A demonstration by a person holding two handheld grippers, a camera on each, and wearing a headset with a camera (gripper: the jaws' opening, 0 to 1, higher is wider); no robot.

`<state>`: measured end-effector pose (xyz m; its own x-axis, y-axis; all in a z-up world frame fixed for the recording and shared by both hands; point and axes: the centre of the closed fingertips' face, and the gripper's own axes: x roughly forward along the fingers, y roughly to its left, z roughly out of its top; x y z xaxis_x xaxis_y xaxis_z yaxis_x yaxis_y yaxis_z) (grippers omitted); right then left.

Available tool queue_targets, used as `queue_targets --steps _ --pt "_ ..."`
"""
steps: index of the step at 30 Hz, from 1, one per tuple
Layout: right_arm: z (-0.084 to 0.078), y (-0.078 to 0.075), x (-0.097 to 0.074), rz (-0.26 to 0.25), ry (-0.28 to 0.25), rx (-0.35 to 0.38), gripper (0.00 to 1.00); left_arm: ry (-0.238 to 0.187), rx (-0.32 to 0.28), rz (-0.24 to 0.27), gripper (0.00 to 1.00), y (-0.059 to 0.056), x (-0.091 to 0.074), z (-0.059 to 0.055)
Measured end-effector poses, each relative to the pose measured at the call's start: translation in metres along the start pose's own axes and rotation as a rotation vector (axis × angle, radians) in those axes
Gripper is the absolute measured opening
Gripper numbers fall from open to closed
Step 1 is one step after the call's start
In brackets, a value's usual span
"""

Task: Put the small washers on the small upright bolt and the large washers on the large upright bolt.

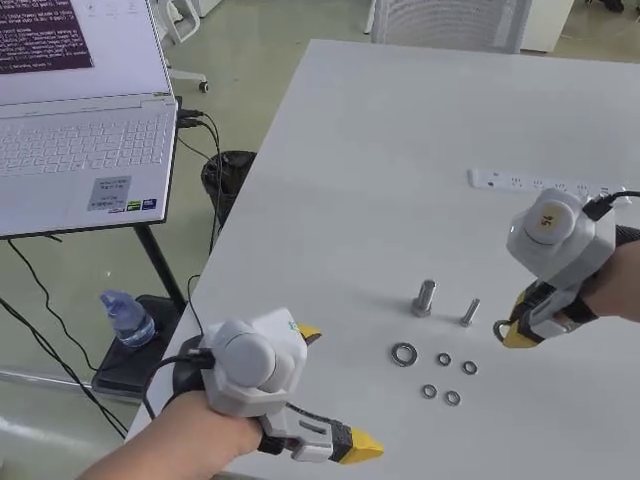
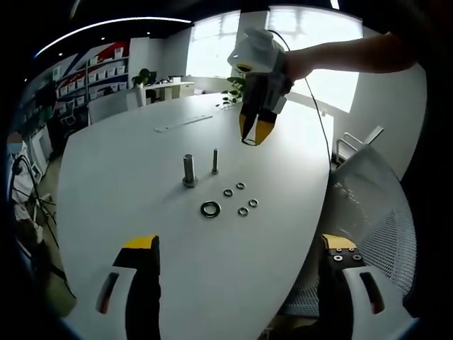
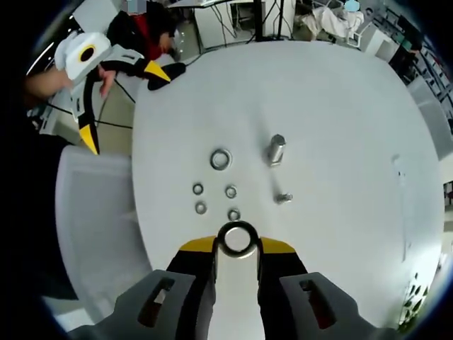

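Observation:
A large bolt (image 1: pixel 424 298) and a thinner small bolt (image 1: pixel 470 312) stand upright on the white table (image 1: pixel 400 150). In front of them lie one large washer (image 1: pixel 404 354) and several small washers (image 1: pixel 443 359). My right gripper (image 1: pixel 515 332) hovers just right of the small bolt, shut on a second large washer (image 3: pixel 237 239) held flat between its yellow tips. My left gripper (image 1: pixel 338 392) stays at the table's near left edge, open and holding nothing. The left gripper view has the bolts (image 2: pixel 189 170), the loose large washer (image 2: pixel 210 209) and the right gripper (image 2: pixel 256 131) beyond them.
A white power strip (image 1: pixel 540 184) lies on the table behind the right gripper. Left of the table, an open laptop (image 1: pixel 80 150) rests on a stand, with a water bottle (image 1: pixel 128 318) and cables on the floor below. A white chair (image 1: pixel 450 20) stands at the far end.

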<state>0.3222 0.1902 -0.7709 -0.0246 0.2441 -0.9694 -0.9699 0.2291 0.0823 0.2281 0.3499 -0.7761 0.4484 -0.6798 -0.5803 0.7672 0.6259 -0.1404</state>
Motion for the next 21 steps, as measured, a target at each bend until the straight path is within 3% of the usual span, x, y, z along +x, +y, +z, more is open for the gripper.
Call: queue_targets --steps 5,21 --pt "0.010 -0.005 -0.002 -0.003 -0.012 -0.015 0.21 -0.027 -0.005 0.021 0.92 0.005 -0.001 0.004" --pt "0.037 -0.023 -0.003 -0.009 -0.022 -0.048 0.21 -0.042 -0.026 0.055 0.93 0.018 0.003 0.005"
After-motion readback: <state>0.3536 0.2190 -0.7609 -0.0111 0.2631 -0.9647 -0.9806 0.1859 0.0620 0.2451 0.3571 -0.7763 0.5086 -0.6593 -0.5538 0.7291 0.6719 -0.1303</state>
